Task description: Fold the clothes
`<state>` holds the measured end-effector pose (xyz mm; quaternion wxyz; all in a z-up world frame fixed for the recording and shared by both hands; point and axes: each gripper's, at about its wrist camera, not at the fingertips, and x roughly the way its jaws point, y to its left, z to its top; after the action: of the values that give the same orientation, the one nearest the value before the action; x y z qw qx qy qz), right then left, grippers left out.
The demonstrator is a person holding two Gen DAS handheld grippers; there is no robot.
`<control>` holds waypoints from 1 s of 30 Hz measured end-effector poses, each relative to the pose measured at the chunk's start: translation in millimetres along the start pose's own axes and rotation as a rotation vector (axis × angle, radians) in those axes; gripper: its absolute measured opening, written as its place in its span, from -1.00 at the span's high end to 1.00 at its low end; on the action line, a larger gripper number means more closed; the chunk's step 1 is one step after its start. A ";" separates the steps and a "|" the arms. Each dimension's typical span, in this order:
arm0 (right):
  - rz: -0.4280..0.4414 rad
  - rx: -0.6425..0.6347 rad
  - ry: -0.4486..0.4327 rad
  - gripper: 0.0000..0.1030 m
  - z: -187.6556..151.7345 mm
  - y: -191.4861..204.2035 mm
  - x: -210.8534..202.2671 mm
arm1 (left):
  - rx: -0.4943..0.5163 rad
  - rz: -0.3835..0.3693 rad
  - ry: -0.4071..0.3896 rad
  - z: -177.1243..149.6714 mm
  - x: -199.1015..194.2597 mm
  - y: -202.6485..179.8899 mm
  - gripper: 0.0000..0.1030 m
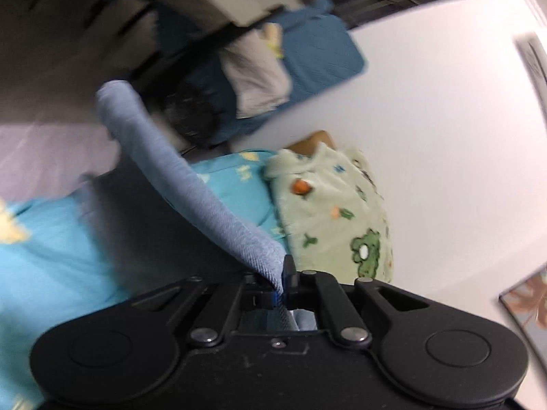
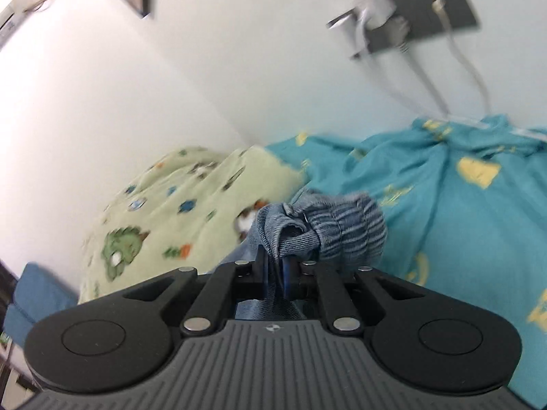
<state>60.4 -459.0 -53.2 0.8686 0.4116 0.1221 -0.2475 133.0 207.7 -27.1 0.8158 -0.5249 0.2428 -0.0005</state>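
A blue denim garment [image 1: 191,184] stretches as a long band from my left gripper [image 1: 282,285] up and to the left. The left gripper is shut on its edge. In the right wrist view, my right gripper [image 2: 275,268] is shut on a bunched end of the same denim garment [image 2: 328,229], with an elastic ribbed waistband showing just above the fingers. Both grippers hold the garment above a bed covered by a turquoise sheet [image 2: 461,212] with yellow prints.
A pale green dinosaur-print blanket [image 1: 335,212] lies bunched against the white wall [image 1: 444,136], also in the right wrist view [image 2: 177,201]. A wall socket plate with white cables [image 2: 407,17] hangs above the bed. A dark blue cushion [image 1: 318,58] and clutter lie beyond.
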 end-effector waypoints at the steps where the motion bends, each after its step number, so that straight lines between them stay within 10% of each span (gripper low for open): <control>1: -0.022 0.022 0.007 0.85 5.7 -9.7 0.9 | -0.024 0.023 0.022 -5.8 -8.9 8.4 0.95; 9: -0.252 0.446 0.318 0.86 -25.4 -123.6 24.4 | -0.175 0.262 0.166 -36.4 -34.4 49.5 0.93; 16: -0.248 0.319 0.261 0.73 -23.7 -110.0 18.2 | -0.329 0.235 0.123 -23.4 -33.9 65.3 0.35; 19: -0.284 0.299 0.234 0.30 -25.6 -104.1 15.4 | -0.506 0.181 0.097 -14.8 -35.6 85.9 -0.02; 23: -0.348 0.237 0.200 -0.14 -26.8 -89.7 7.2 | -0.661 0.193 0.036 5.2 -38.7 114.0 -0.01; 30: -0.337 0.295 0.158 -0.13 -24.8 -98.7 26.5 | -0.703 0.206 0.044 46.6 -3.9 147.6 -0.02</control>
<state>30.3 -501.7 -144.4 0.7332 0.5258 0.2194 -0.3712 110.6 314.9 -136.6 0.5761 -0.7457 0.2973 0.1537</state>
